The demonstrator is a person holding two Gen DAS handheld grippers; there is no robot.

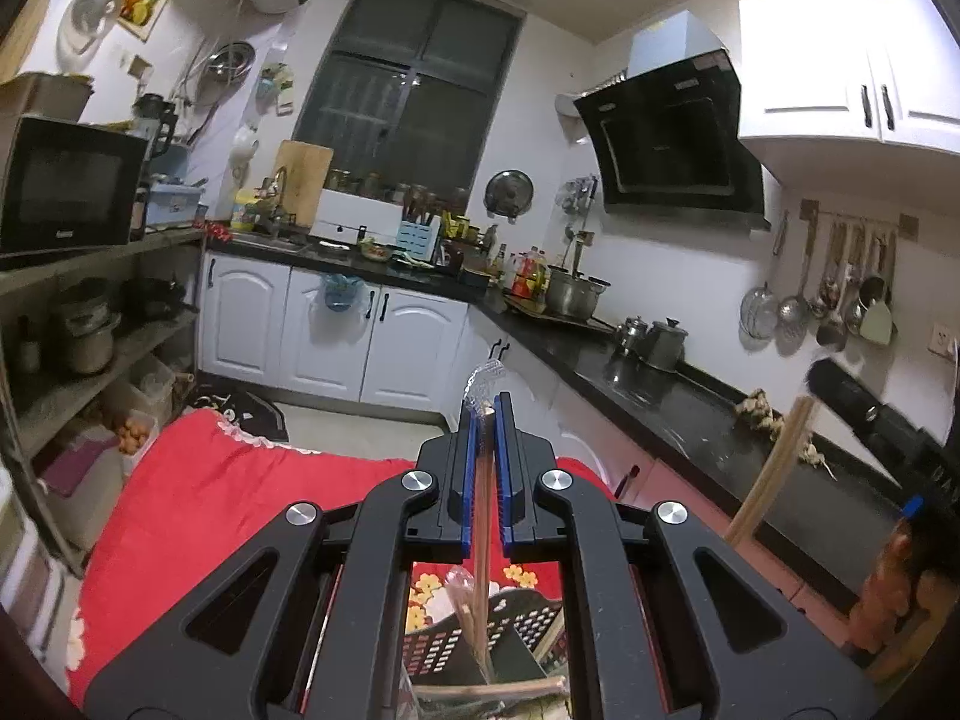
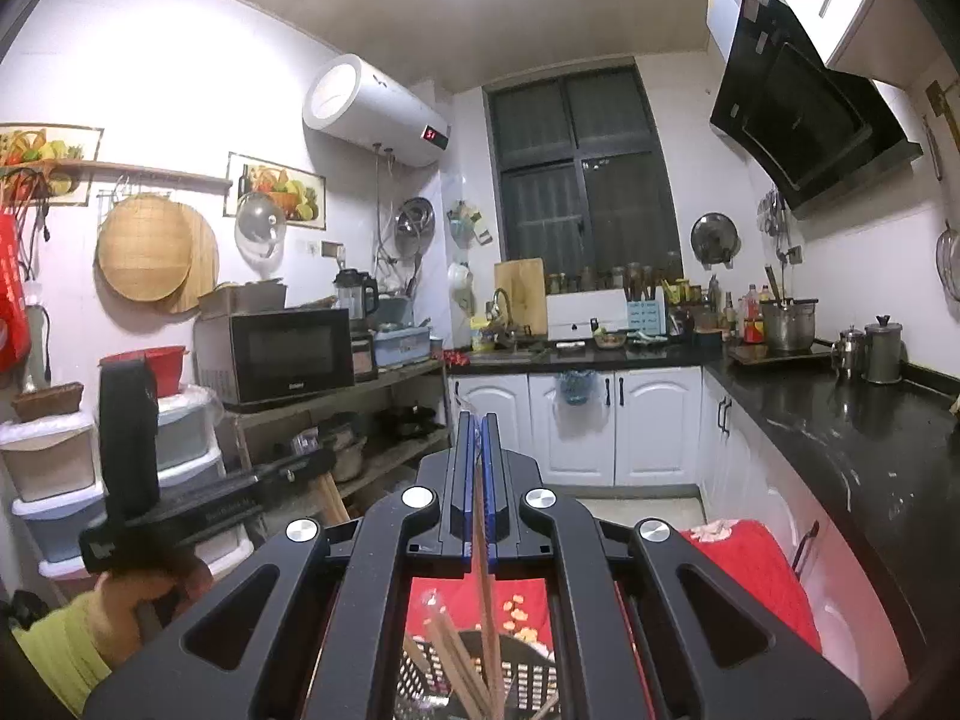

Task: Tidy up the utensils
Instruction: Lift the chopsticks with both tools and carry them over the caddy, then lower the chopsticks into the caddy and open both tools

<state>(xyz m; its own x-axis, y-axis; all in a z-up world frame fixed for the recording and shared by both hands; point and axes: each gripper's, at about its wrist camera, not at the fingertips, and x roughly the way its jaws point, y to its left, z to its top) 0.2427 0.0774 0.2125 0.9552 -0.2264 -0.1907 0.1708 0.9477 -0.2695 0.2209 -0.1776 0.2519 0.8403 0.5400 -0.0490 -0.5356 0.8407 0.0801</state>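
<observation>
two hand-held grippers are raised over a red cloth (image 1: 198, 480) with a flower print, in a small kitchen. the left gripper (image 1: 487, 405) has its blue-lined jaws clamped on a pair of wooden chopsticks in a clear wrapper (image 1: 483, 498); the wrapper's crinkled end sticks out just past the fingertips, and the sticks run back between the jaws and down toward a black perforated basket (image 1: 522, 618) that sits on the cloth below. more wooden utensils (image 1: 498, 687) lie across that basket near the bottom edge of the left wrist view. the right gripper (image 2: 477, 420) is likewise clenched on a chopstick (image 2: 483, 588), which runs down between its jaws to the same black basket, where further wooden sticks (image 2: 447, 654) lean together. from the left wrist view the right gripper's body shows at the far right, with a pale wooden stick (image 1: 771, 468) hanging under it. from the right wrist view the left gripper's body appears at the left, held by a hand (image 2: 144, 594) with a yellow sleeve (image 2: 66, 648). both grippers point roughly level toward the white cabinets (image 2: 576, 420), the dark window (image 2: 585, 162) and the black countertop (image 2: 840, 420) along the right wall. a microwave (image 2: 288, 351) sits on the shelf at the left
</observation>
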